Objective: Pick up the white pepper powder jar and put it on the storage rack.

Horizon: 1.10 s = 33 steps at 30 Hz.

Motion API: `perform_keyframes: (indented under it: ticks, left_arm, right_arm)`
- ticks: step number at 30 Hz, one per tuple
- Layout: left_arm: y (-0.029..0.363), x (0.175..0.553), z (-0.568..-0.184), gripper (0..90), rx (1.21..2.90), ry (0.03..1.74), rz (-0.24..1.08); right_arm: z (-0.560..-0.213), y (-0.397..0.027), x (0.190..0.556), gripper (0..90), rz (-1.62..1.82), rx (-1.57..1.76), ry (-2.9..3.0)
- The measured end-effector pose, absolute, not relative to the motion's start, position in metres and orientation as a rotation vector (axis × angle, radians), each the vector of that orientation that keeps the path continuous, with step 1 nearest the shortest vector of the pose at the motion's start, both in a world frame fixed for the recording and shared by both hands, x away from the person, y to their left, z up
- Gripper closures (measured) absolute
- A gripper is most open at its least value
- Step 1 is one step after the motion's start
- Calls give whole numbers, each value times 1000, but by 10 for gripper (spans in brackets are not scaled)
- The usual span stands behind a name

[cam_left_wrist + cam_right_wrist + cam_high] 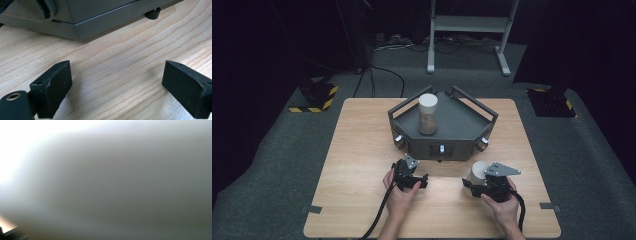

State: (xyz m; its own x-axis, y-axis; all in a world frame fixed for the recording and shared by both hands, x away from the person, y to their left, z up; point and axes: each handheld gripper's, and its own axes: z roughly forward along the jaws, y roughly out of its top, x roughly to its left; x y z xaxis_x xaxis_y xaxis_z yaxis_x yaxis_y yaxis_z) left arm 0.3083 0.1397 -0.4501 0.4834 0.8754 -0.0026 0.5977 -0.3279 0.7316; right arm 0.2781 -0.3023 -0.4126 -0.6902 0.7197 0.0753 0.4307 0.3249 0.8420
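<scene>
I am clamping the right gripper (473,186) on the white cup (478,175) beside the grey tray (462,122), left gripper (412,181) idling open-jawed; next I judge a steady lift.

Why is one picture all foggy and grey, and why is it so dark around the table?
Right gripper view: the white cup sits so close to the camera that it blurs into grey, with glare at top left. High view: light falls on the table; the floor around stays dim. Left gripper view: sharp wood grain, soft shadows under the jaws.
</scene>
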Motion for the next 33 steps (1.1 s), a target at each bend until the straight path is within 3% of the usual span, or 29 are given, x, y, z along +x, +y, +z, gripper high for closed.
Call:
perform_keyframes:
  ticks: [33]
  left_arm:
    - [140,308,-450,94,2051,1211,524]
  right_arm:
    - [-360,-307,314,322,1369,997,2283]
